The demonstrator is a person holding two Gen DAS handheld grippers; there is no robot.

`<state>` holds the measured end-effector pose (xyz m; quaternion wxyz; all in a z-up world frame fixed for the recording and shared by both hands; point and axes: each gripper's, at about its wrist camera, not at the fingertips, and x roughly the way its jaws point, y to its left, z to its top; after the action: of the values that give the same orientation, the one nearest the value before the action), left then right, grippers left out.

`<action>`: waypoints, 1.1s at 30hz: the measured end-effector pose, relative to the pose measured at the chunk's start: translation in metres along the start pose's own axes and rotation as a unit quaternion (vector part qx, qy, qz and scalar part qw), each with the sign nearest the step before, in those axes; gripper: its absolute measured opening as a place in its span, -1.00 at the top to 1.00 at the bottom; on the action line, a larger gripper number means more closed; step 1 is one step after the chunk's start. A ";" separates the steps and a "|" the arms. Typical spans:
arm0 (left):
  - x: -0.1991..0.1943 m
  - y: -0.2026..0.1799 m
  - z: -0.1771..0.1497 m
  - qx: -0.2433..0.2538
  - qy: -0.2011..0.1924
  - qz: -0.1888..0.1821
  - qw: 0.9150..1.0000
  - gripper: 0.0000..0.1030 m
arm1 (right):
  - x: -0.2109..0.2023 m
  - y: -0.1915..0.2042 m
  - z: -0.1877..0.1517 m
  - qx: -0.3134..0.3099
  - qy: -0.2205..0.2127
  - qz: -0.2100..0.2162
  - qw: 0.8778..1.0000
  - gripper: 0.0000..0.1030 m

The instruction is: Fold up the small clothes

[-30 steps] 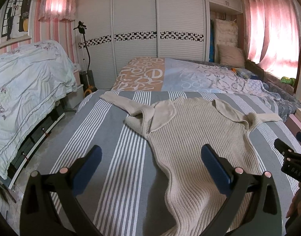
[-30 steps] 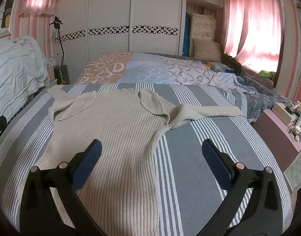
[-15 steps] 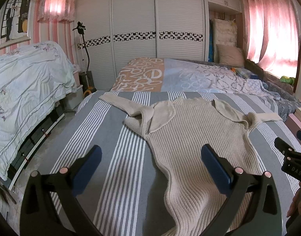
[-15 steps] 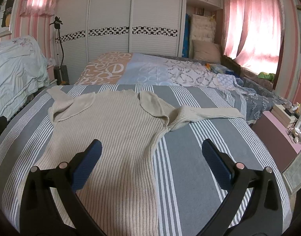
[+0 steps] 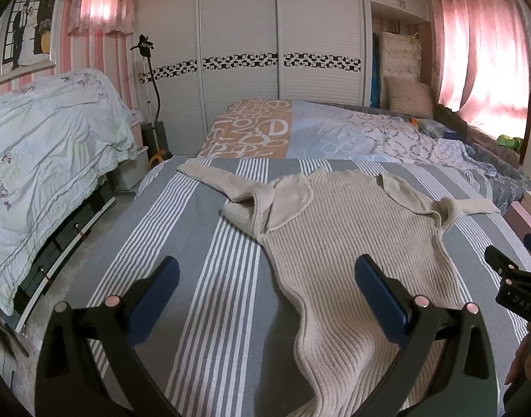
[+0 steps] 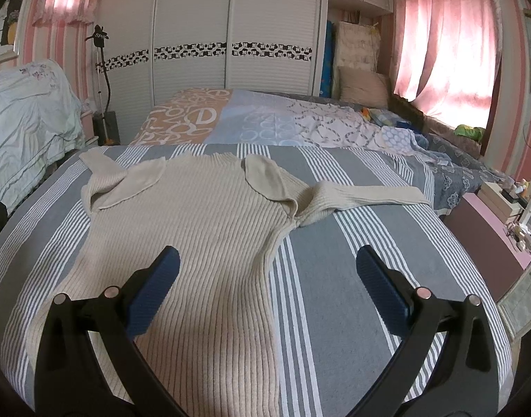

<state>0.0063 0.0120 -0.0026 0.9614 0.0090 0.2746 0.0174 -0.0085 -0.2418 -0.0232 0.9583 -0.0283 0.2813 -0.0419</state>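
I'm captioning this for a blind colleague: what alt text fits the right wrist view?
A beige ribbed sweater lies flat on a grey striped bedspread, sleeves spread outward. The open right tongs hover above its right edge, holding nothing.

White wardrobe (image 5: 279,52) (pink curtains (image 5: 481,41))
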 end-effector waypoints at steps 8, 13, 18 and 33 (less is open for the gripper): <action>0.000 -0.001 -0.001 0.000 0.000 0.001 1.000 -0.96 | 0.000 0.000 0.000 0.000 0.001 0.001 1.000 -0.94; 0.000 0.000 0.000 0.001 0.000 0.001 1.000 -0.96 | 0.000 0.000 0.000 -0.001 0.000 0.000 1.000 -0.94; 0.001 0.001 -0.001 -0.001 0.000 0.000 1.000 -0.96 | 0.000 0.000 0.000 -0.001 0.000 0.001 1.000 -0.94; 0.054 0.045 0.021 -0.025 0.040 0.001 0.999 -0.96 | 0.040 0.018 0.034 -0.019 0.012 0.071 0.997 -0.94</action>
<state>0.0618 0.0587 -0.0125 0.9495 -0.0152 0.3125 0.0255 0.0442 -0.2267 -0.0175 0.9546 -0.0258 0.2951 0.0308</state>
